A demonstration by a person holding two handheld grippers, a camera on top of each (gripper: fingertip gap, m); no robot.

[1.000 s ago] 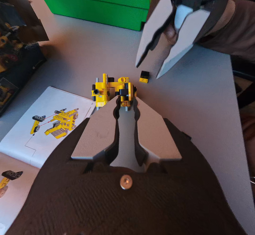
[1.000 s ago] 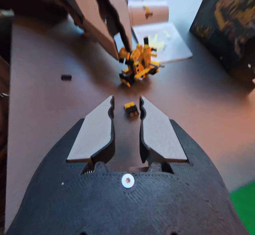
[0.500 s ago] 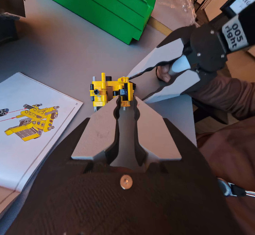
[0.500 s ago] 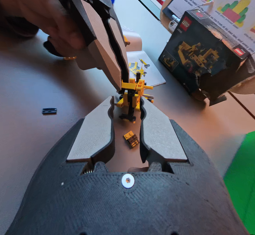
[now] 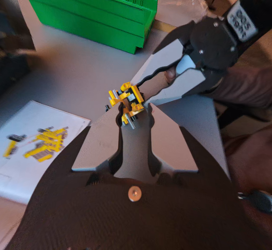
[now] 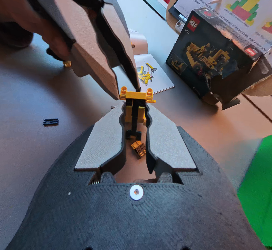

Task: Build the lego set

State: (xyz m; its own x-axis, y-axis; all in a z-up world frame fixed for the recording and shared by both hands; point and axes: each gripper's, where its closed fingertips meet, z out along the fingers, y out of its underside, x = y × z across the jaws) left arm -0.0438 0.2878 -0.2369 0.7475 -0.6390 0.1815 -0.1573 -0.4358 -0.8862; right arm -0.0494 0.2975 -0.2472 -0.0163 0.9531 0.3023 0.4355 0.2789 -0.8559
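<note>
Left wrist view: the yellow and black model (image 5: 127, 103) is seen at the tips of the left gripper (image 5: 134, 109). The two fingers of that gripper stand apart with a clear gap, and only the left finger (image 5: 101, 137) appears to touch the model; whether the model is gripped cannot be told. The right gripper (image 5: 140, 94) is seen reaching in from the right, its two tips set on either side of the model's far end. A white instruction booklet (image 5: 33, 140) lies open on the grey table (image 5: 73, 66) to the left, and a green bin (image 5: 94, 12) stands behind.

Right wrist view: the model (image 6: 136, 109) is held upright between the tips of the right gripper (image 6: 134, 110), with both fingers closed against its sides. The left gripper (image 6: 128, 94) comes down from the upper left and meets the model's yellow top bar. A small yellow and black block (image 6: 139, 148) lies loose on the table (image 6: 36, 147) between the right gripper's fingers, nearer the camera than the model. A small black piece (image 6: 50, 122) lies well apart to the left. The booklet (image 6: 153, 75) lies behind the model, and a dark cardboard box (image 6: 212, 60) stands to the right. A green patch (image 6: 259, 184) shows at the lower right edge.
</note>
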